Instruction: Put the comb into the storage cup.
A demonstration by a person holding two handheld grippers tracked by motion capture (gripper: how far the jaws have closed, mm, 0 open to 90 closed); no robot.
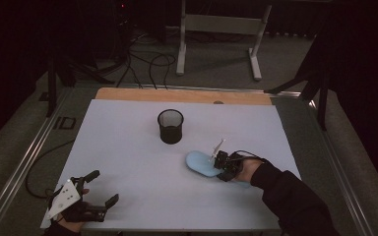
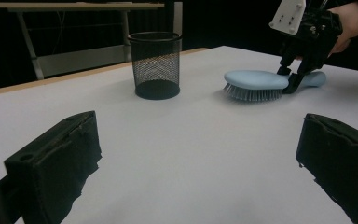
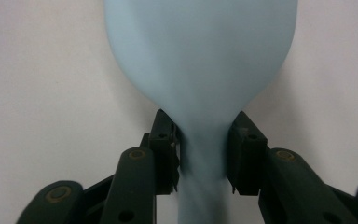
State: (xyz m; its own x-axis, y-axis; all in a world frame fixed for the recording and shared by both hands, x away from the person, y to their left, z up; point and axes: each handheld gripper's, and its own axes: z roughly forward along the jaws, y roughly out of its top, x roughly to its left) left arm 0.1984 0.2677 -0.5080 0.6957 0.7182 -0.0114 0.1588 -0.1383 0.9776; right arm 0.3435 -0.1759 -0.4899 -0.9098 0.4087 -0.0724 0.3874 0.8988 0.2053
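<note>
A light blue hairbrush (image 1: 200, 162) lies bristles down on the white table, right of centre. My right gripper (image 1: 222, 167) is shut on the hairbrush's neck (image 3: 203, 154), where the head narrows into the handle, one jaw on each side. From the left gripper view the hairbrush (image 2: 256, 80) and the right gripper (image 2: 294, 77) appear at the upper right. A black mesh cup (image 1: 170, 126) stands upright behind the brush, empty as far as I can see. My left gripper (image 1: 104, 188) rests open at the table's near left corner, nothing between its jaws.
The white table sheet (image 1: 128, 147) has a wooden strip (image 1: 182, 96) along its far edge. Beyond it, cables and a white table frame (image 1: 221, 29) sit on the floor. A metal rail (image 1: 24, 157) runs along the table's left side.
</note>
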